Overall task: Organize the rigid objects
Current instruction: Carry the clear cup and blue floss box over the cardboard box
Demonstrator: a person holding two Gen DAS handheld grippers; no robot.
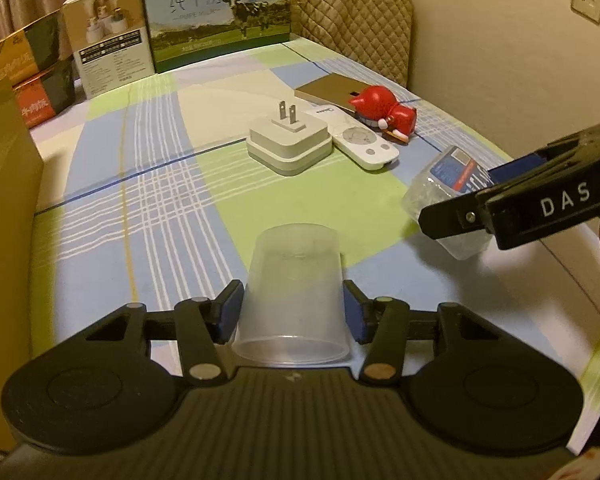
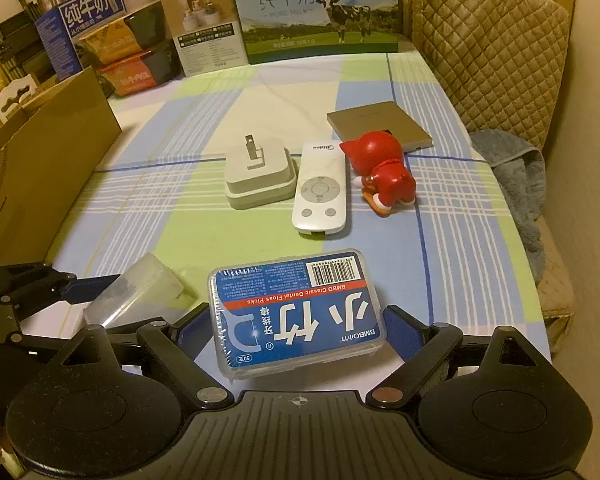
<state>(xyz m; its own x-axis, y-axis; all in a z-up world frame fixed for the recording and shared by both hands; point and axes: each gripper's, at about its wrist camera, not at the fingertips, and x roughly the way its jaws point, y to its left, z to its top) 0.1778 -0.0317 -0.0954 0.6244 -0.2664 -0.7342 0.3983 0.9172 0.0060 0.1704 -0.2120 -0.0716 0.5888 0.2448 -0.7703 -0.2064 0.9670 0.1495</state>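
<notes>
A: What do your grippers hold?
B: Your left gripper (image 1: 294,312) clamps a frosted plastic cup (image 1: 292,300), mouth toward you; your right gripper (image 2: 300,334) grips a clear dental floss box with a blue label (image 2: 296,312).
A: Beyond?
B: At twelve o'clock on the plaid cloth (image 2: 460,240): white plug adapter (image 2: 258,178), white remote (image 2: 320,190), red cat figurine (image 2: 382,170).
</notes>
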